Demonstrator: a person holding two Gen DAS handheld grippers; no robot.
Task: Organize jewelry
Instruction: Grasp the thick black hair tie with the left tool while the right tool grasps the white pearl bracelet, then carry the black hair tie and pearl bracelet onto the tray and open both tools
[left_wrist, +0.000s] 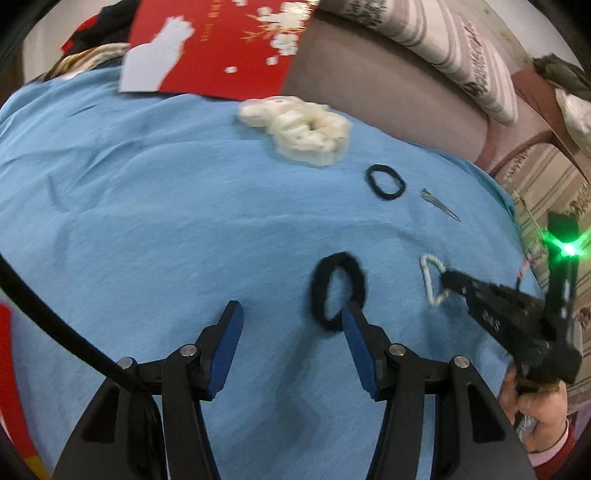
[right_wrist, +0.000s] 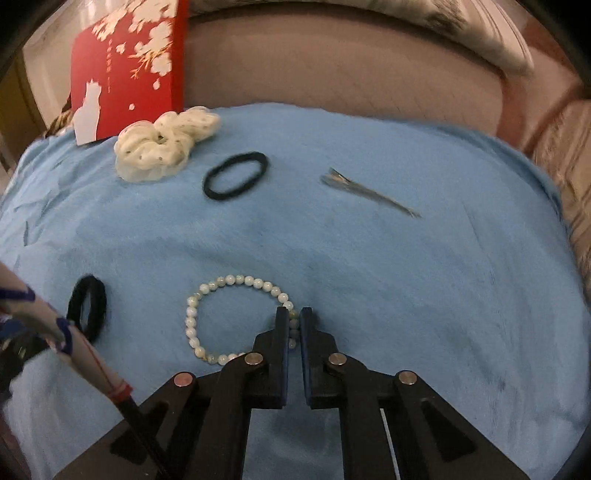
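Note:
A pale bead bracelet (right_wrist: 207, 314) lies on the blue cloth (right_wrist: 406, 277); my right gripper (right_wrist: 294, 314) is shut on its right side. It also shows in the left wrist view (left_wrist: 430, 280), with the right gripper (left_wrist: 448, 277) on it. My left gripper (left_wrist: 291, 308) is open and empty, its right finger at a thick black hair tie (left_wrist: 338, 291), also visible in the right wrist view (right_wrist: 86, 304). A thin black hair tie (right_wrist: 236, 181), a cream scrunchie (right_wrist: 162, 147) and a silver hair clip (right_wrist: 365, 194) lie farther back.
A red box with white blossoms (right_wrist: 129, 70) stands at the cloth's far left edge, also seen in the left wrist view (left_wrist: 218, 44). A brown cushion (right_wrist: 332, 62) and striped fabric (left_wrist: 461, 55) lie behind the cloth.

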